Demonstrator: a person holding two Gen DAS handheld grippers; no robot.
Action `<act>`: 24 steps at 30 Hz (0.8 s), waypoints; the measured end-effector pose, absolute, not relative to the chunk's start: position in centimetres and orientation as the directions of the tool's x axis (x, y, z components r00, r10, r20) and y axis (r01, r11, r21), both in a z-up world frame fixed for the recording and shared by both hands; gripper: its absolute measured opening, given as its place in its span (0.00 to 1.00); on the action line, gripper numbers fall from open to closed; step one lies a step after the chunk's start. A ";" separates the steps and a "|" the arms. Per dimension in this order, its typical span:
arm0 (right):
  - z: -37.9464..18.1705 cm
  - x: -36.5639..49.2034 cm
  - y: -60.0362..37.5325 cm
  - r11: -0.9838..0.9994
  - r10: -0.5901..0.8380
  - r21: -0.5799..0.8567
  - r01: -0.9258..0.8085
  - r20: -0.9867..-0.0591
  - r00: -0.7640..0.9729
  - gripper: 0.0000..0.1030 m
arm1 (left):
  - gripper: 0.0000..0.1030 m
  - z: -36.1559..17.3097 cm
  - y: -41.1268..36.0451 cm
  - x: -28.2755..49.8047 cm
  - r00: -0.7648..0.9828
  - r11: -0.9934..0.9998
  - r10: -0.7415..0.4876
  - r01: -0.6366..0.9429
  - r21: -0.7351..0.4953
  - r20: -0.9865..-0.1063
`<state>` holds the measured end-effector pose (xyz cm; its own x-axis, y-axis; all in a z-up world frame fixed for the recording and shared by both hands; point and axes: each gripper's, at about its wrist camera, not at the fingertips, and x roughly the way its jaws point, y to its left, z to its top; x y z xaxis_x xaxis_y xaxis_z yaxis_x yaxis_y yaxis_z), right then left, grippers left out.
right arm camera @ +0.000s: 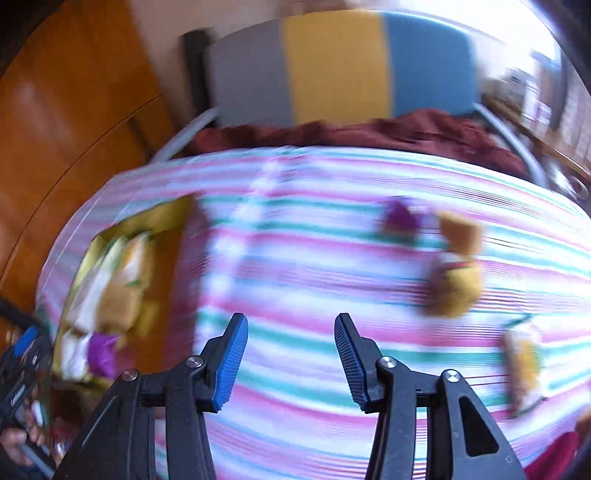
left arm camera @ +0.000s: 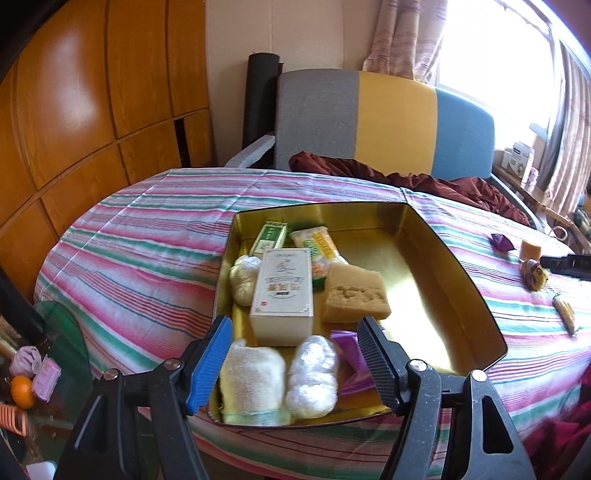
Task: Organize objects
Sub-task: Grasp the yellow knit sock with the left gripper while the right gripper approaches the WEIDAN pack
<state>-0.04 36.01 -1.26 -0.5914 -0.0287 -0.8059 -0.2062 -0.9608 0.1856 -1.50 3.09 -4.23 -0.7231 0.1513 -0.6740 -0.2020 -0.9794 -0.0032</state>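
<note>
My left gripper (left arm camera: 295, 354) hangs spread over the gold tin (left arm camera: 443, 236), which holds two white plastic bundles (left arm camera: 312, 376), one sponge (left arm camera: 356, 297) and one white box (left arm camera: 282, 295). My right gripper (right arm camera: 291, 358) is parted and empty above the striped cloth (right arm camera: 295, 258).

You are in a home, likely a living room or bedroom. A striped cloth (left arm camera: 147, 236) covers the worktop, with a grey, yellow and blue upholstered chair (left arm camera: 384, 122) behind it. Glossy wooden cabinet doors (left arm camera: 92, 110) line the wall, and patterned curtains (left arm camera: 402, 33) frame a bright window (left arm camera: 495, 48).
</note>
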 end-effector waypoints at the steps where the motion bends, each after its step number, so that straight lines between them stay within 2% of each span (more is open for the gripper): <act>1: -1.0 0.3 37.9 -0.949 0.003 0.185 -0.254 -0.801 -0.598 0.48 | 0.69 -4.1 3.5 -1.5 -0.722 -0.977 0.157 -0.211 -0.002 -0.674; 7: -1.4 3.2 49.6 -0.794 0.212 0.204 -0.572 -0.790 -0.575 0.48 | 0.69 -3.6 6.0 -1.6 -0.709 -0.962 0.197 -0.273 0.006 -0.677; 9: -2.6 4.5 52.2 -0.732 0.243 0.229 -0.642 -0.792 -0.559 0.48 | 0.69 -3.2 7.4 -1.6 -0.703 -0.952 0.217 -0.305 0.012 -0.677; 11: -4.0 5.6 54.4 -0.642 0.211 0.309 -0.702 -0.809 -0.549 0.48 | 0.69 -2.9 8.8 -1.6 -0.697 -0.941 0.239 -0.338 0.015 -0.676; 13: -4.5 6.3 55.7 -0.573 0.170 0.402 -0.714 -0.795 -0.583 0.48 | 0.69 -2.5 10.8 -1.6 -0.687 -0.925 0.273 -0.379 0.012 -0.673; 24: -4.7 7.0 56.4 -0.516 0.127 0.490 -0.702 -0.767 -0.629 0.48 | 0.69 -2.1 23.4 -1.5 -0.521 -0.781 0.477 -0.621 -0.069 -0.708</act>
<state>6.98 56.43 -4.74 -0.6290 0.1275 -0.7669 -0.7023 -0.5163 0.4901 -1.53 23.42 -2.08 -0.5209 0.4771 -0.7078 -0.6212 -0.7806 -0.0690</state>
